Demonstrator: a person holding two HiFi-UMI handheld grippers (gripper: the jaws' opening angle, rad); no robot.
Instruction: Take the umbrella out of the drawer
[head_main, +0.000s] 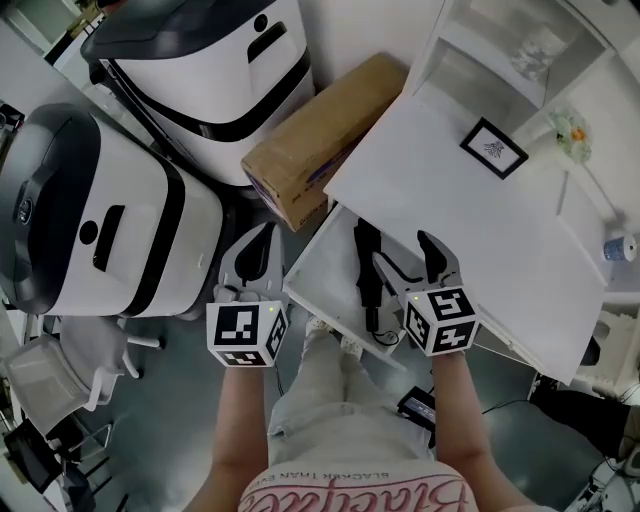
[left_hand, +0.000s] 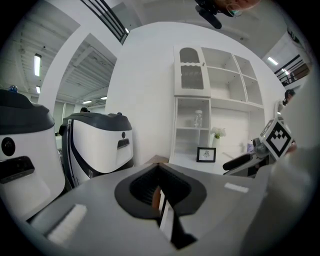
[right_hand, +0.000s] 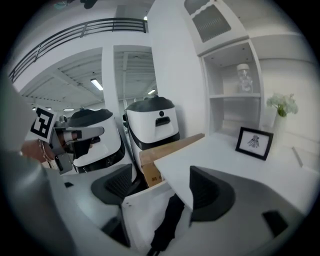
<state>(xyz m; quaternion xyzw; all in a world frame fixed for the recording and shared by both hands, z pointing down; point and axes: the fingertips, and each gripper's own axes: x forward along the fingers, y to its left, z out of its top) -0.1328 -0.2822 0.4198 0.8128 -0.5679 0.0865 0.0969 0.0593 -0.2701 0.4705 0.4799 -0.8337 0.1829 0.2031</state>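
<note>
Looking down from the head view, I get only part of the umbrella (head_main: 367, 268): it is a dark, narrow shape lying lengthwise in the open drawer (head_main: 312, 268), its far end tucked beneath the edge of the white worktop (head_main: 450, 225), and I cannot tell which end is the handle. In the right gripper view the umbrella (right_hand: 168, 217) runs off the bottom of the frame, with the drawer (right_hand: 140, 212) pale around it and the worktop (right_hand: 225, 155) overhanging its upper end. A cardboard box (head_main: 320, 135) leans against the worktop's far corner, just behind the drawer, and two large white-and-black machines (head_main: 200, 70) (head_main: 100, 220) stand on the floor to the left. On the worktop sit a small black picture frame (head_main: 493, 148) and, further back, a sprig of white flowers (head_main: 570, 125); a white shelf unit rises behind them, its contents too blurred to name. The right gripper (head_main: 402, 250) hangs over the drawer with its jaws spread wide; through its own camera (right_hand: 165, 187) the umbrella shows below and between them, touching neither. The left gripper (head_main: 264, 233) sits just outside the drawer's left edge, and its view (left_hand: 159, 170) shows the jaws pressed together with nothing held.
</note>
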